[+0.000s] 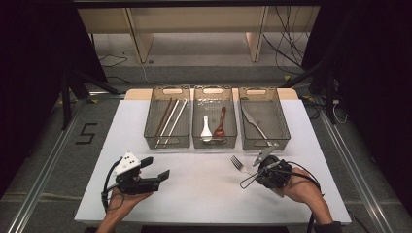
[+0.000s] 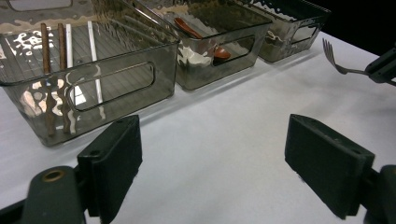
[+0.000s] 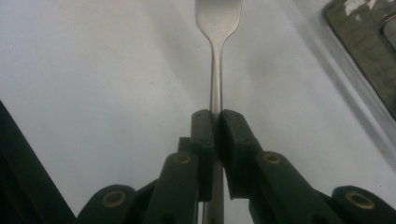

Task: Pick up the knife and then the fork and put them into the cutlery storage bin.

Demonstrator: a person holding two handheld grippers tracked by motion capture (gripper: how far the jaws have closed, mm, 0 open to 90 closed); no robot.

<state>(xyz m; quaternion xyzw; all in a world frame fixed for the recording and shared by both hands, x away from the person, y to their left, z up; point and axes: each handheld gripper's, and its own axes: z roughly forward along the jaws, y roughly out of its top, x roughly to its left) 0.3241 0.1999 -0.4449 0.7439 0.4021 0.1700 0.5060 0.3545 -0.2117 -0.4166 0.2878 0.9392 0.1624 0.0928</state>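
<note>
Nearest the high view, two forearms enter at 6 o'clock, each hand on a black two-jaw tool. Left gripper (image 1: 154, 167) sits at about 7 o'clock on the white rectangular tabletop (image 1: 204, 194), grey three-cornered plate on top, jaws spread wide with nothing between them; the left gripper view confirms it, both black pads (image 2: 112, 163) far apart over bare white surface. Right gripper (image 1: 256, 167) at about 5 o'clock, jaws pressed together on the handle of the silver metal fork (image 1: 239, 165); the fork head sticks out toward 10 o'clock from the jaws, tines pointing away from the hand, above the white top just in front of the bins; whether it touches the surface, can't tell. Right gripper view: pads (image 3: 203, 140) clamp the thin fork handle, fork head at 12 o'clock.

Farther out, toward 12 o'clock, three smoky translucent plastic bins in a row, side by side. Left bin (image 1: 167, 141) holds brown and white chopsticks (image 1: 167, 119) lying lengthwise. Middle bin (image 1: 214, 143) holds a white ceramic spoon (image 1: 206, 130) and a reddish-brown spoon (image 1: 220, 124), side by side. Right bin (image 1: 266, 144) holds a silver table knife (image 1: 255, 125) lying diagonally, well apart from the fork
</note>
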